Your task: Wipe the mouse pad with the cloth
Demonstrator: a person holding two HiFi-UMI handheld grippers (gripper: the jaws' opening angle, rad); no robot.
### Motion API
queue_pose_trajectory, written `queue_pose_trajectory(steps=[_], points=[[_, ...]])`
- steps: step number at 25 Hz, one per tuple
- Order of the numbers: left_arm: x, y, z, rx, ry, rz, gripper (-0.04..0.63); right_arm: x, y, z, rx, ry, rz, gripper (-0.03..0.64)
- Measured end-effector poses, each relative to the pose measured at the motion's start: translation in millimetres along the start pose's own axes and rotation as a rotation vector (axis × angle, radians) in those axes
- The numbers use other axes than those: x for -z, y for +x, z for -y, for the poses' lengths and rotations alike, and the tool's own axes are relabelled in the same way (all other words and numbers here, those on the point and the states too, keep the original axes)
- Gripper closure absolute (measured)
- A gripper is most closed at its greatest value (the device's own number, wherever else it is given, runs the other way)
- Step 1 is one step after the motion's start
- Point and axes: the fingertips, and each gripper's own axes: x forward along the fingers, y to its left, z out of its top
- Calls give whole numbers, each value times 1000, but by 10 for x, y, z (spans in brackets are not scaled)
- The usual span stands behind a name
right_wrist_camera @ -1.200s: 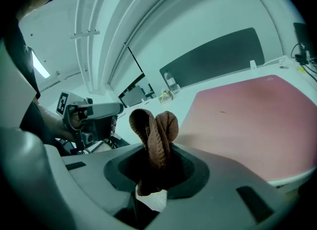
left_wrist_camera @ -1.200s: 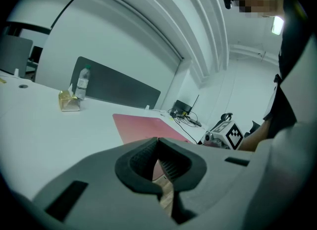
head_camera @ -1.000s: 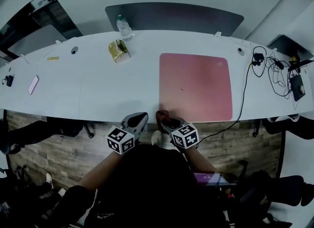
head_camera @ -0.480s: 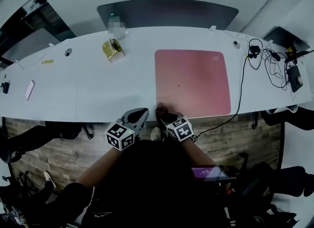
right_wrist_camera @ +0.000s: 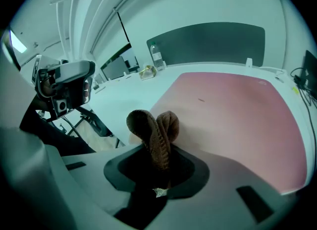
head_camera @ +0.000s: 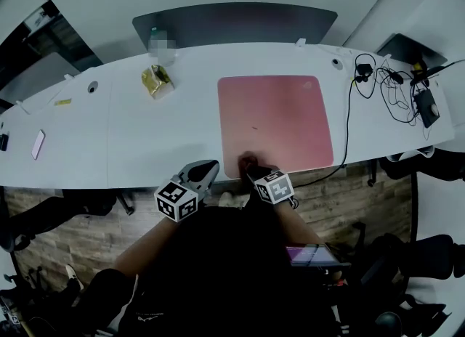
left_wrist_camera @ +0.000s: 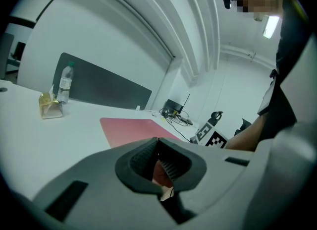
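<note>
We see a long white desk (head_camera: 145, 139) with a dark divider panel (head_camera: 232, 25) along its far edge. In front of that panel a clear water bottle (left_wrist_camera: 64, 83) stands upright, with a crumpled gold packet (head_camera: 156, 80) just beside it on the near side. Toward the desk's right end lies a tangle of black cables (head_camera: 385, 85) next to a dark flat device (head_camera: 426, 104), perhaps a charger, while a slim phone (head_camera: 37, 144) lies flat well apart at the left end, and below the desk's near edge we make out wood-plank floor (head_camera: 65, 234)
</note>
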Motion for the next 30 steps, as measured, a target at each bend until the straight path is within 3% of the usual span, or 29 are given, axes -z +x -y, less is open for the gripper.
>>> queue_pose_trajectory(steps=[18, 30], points=[[-70, 562, 123, 92, -14, -38, 587, 237, -528, 999, 130, 92, 44, 499], [-117, 965, 241, 131, -13, -75, 588, 441, -879, 1554, 171, 74, 52, 497]])
